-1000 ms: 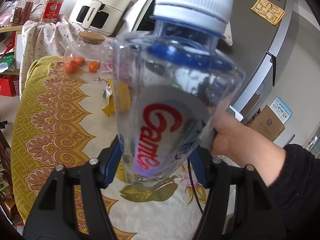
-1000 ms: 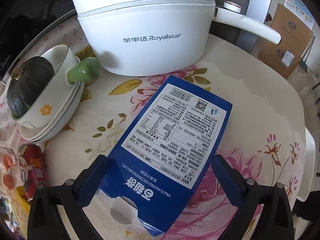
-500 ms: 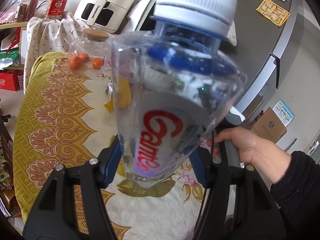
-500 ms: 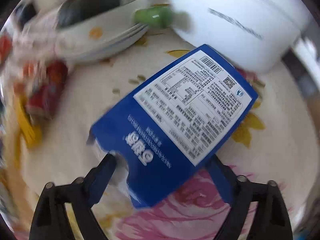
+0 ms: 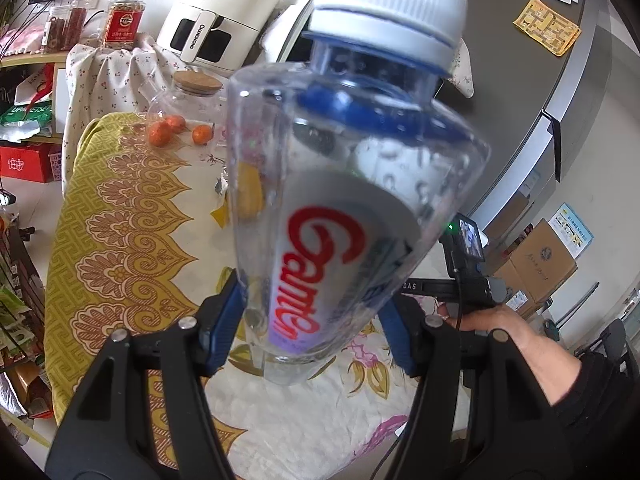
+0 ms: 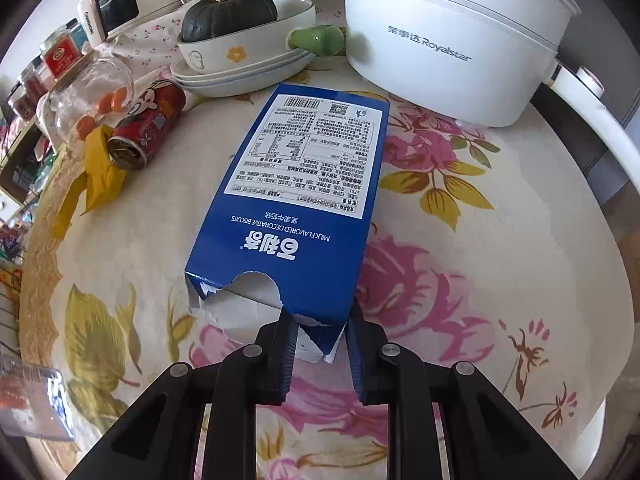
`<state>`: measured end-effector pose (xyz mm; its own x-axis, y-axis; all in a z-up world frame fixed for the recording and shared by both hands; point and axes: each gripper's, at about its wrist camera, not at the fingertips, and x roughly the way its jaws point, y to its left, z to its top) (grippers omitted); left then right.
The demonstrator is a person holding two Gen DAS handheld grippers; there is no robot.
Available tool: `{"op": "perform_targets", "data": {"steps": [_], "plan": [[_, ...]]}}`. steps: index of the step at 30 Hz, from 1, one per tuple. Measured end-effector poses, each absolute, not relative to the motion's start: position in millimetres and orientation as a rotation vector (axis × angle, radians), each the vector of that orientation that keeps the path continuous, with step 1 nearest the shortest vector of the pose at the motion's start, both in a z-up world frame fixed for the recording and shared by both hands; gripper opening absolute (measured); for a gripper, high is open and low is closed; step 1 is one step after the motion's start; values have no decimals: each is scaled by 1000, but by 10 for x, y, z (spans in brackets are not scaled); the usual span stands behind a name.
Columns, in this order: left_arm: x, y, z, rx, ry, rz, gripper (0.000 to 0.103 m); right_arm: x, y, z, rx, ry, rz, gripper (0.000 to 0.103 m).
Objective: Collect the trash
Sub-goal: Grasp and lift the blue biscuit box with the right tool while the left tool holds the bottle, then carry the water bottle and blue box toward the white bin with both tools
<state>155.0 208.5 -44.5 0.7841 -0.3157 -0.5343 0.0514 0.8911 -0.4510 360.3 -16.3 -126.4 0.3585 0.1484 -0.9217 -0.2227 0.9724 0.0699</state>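
Note:
A clear plastic bottle with a white cap and a red-lettered label fills the left wrist view. My left gripper is shut on its lower body and holds it above the table. In the right wrist view a flattened blue biscuit box lies label side up on the flowered tablecloth. My right gripper points steeply down at the box's torn near end. Its jaws are closing, with the box's near right corner between them and the pads against it. A red can lies on its side beside a yellow wrapper.
A white electric pot stands behind the box. Left of it are stacked bowls holding a dark squash. A glass jar with small oranges stands at the table's left. A person's hand holds the other gripper's handle.
My right gripper rolled, shifted along the box and went from wide open astride it to pinching its torn near corner. The left gripper with the bottle rose slightly.

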Motion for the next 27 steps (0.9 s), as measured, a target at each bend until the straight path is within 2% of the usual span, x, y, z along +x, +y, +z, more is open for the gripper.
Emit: {"op": "perform_targets", "data": {"steps": [17, 27], "plan": [[1465, 1347, -120, -345, 711, -272, 65, 2812, -1297, -698, -153, 1078, 222, 20], [1424, 740, 68, -301, 749, -334, 65, 2446, -2016, -458, -97, 1028, 197, 20]]}}
